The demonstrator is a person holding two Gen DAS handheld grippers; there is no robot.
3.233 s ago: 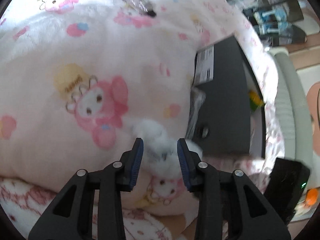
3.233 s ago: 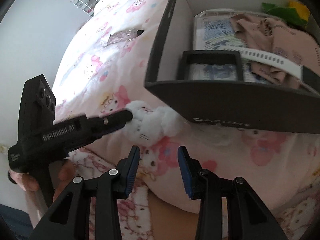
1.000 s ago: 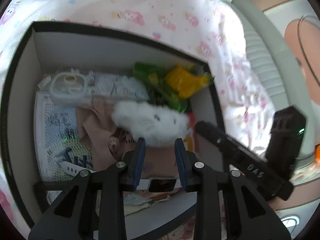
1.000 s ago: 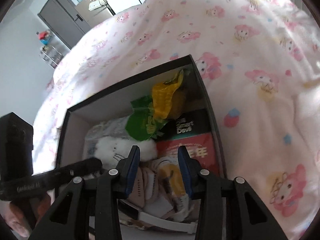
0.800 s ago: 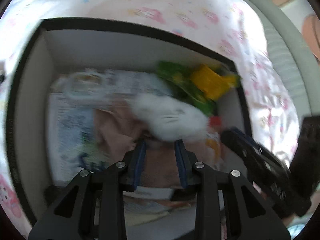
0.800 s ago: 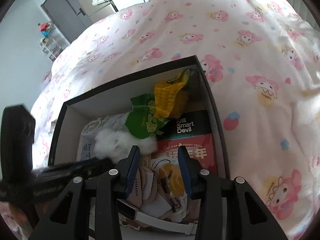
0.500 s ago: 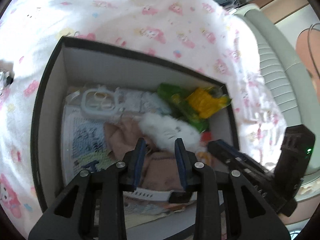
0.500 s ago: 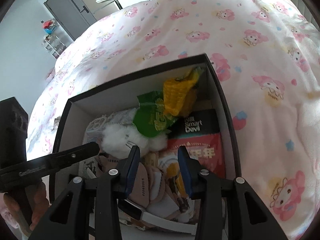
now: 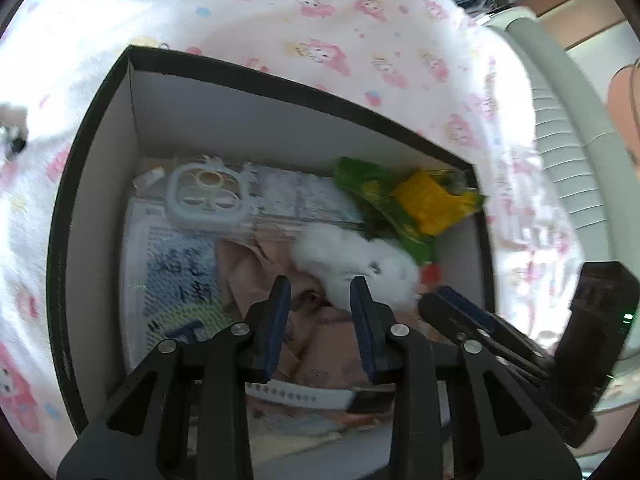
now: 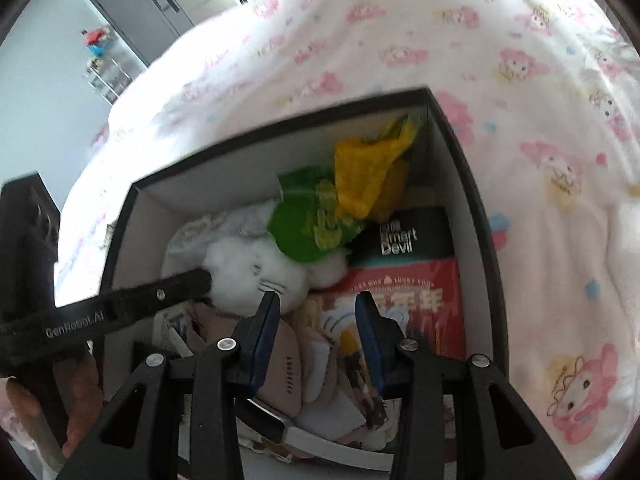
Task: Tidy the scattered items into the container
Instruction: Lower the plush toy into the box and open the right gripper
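Container: black box point(image 9: 96, 128), white inside, standing on the pink cartoon-print bedspread point(image 10: 520, 80); this box is the landmark for every place below.
White plush toy point(image 9: 352, 264): inside the box, lying on the beige cloth point(image 9: 256, 268), against the green and yellow snack bag point(image 9: 416, 204).
Left gripper point(image 9: 318, 292): above the box, jaws a little apart, nothing between the pads; the plush lies just beyond the tips and is free of them.
Right gripper point(image 10: 316, 306): above the box, jaws apart and empty.
Also in the box: pale phone case point(image 9: 206, 196), printed sheet point(image 9: 176, 268), white watch strap point(image 9: 304, 394), red packet point(image 10: 404, 300), black Smart Devil carton point(image 10: 404, 232).
Progress: judged nearly done; the plush is delivered.
Outstanding: a small dark-tipped object point(image 9: 12, 140) on the bedspread left of the box, too blurred to identify; judged a possible last item.
Left view only: that stray object, the phone case, the printed sheet.
Right view only: the red packet and carton in full, a door point(image 10: 136, 12) far behind the box, the left gripper's tip resting at the plush's edge.
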